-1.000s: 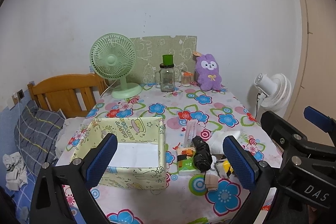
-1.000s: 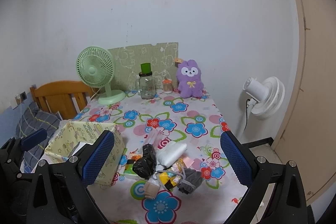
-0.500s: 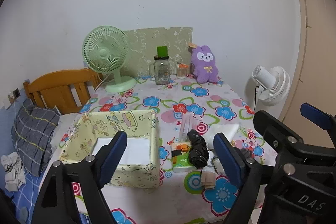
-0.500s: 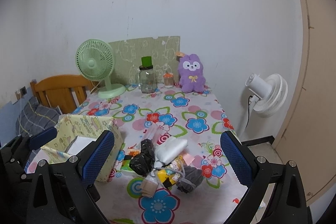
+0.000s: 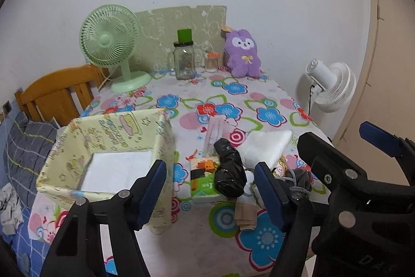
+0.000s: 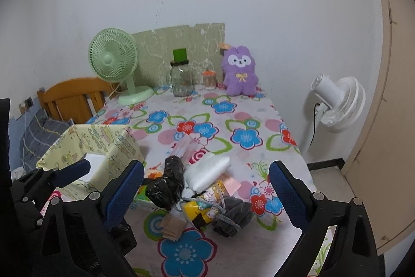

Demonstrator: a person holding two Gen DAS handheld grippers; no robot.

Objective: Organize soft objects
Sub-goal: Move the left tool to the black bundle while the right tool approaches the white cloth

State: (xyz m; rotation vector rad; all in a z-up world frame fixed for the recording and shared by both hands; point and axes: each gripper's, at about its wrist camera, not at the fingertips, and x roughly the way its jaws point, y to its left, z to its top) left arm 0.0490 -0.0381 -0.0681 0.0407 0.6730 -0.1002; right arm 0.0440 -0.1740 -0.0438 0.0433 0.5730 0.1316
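Near the front edge of the flowered worktop [image 6: 246,118] lies a heap of soft things: a black bundle [image 6: 166,183], a white pouch [image 6: 207,170] and a grey drawstring bag [image 6: 233,212]. Beside it, toward the left edge, stands a yellow fabric box [image 5: 114,136]. Above them the left gripper [image 5: 211,194] and right gripper [image 6: 206,191] hover, jaws wide apart, holding nothing.

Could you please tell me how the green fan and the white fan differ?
The green fan stands on the table at its back left; the white fan stands off the table, to its right. The green fan faces the camera; the white fan is turned away, showing its motor housing. Both are upright.
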